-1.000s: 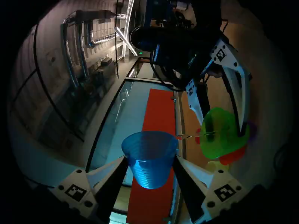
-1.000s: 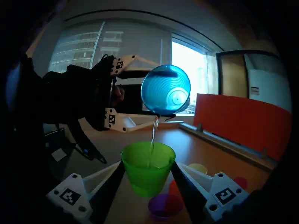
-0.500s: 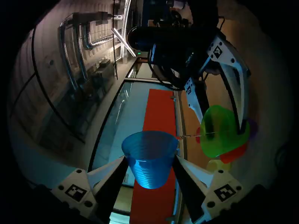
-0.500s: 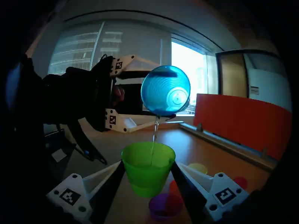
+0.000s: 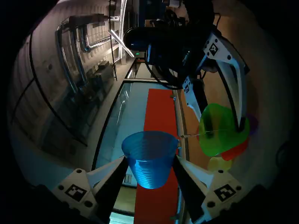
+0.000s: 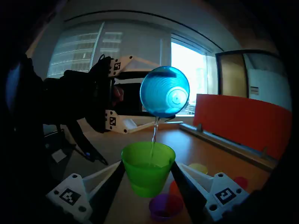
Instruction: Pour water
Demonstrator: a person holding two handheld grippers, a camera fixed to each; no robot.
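My left gripper [image 5: 149, 168] is shut on a blue ribbed cup [image 5: 150, 156], tipped well over on its side. In the right gripper view that blue cup [image 6: 164, 91] hangs above with its base toward me, and a thin stream of water [image 6: 153, 136] falls from its rim. The stream lands in a green cup [image 6: 148, 170] that my right gripper [image 6: 148, 175] is shut on, held upright over the wooden table [image 6: 209, 153]. In the left gripper view the green cup [image 5: 218, 128] appears at the right, between the right gripper's white fingers [image 5: 233, 80].
On the table below the green cup sit a purple cup [image 6: 165, 207], an orange cup [image 6: 173, 186], a yellow cup [image 6: 198, 168] and a red one [image 6: 240, 182]. A red partition [image 6: 243, 119] runs along the table's far edge. A bright window [image 6: 188, 71] is behind.
The blue cup has tipped slightly further and drifted a little left. The stream keeps running and the water in the green cup has risen a bit.
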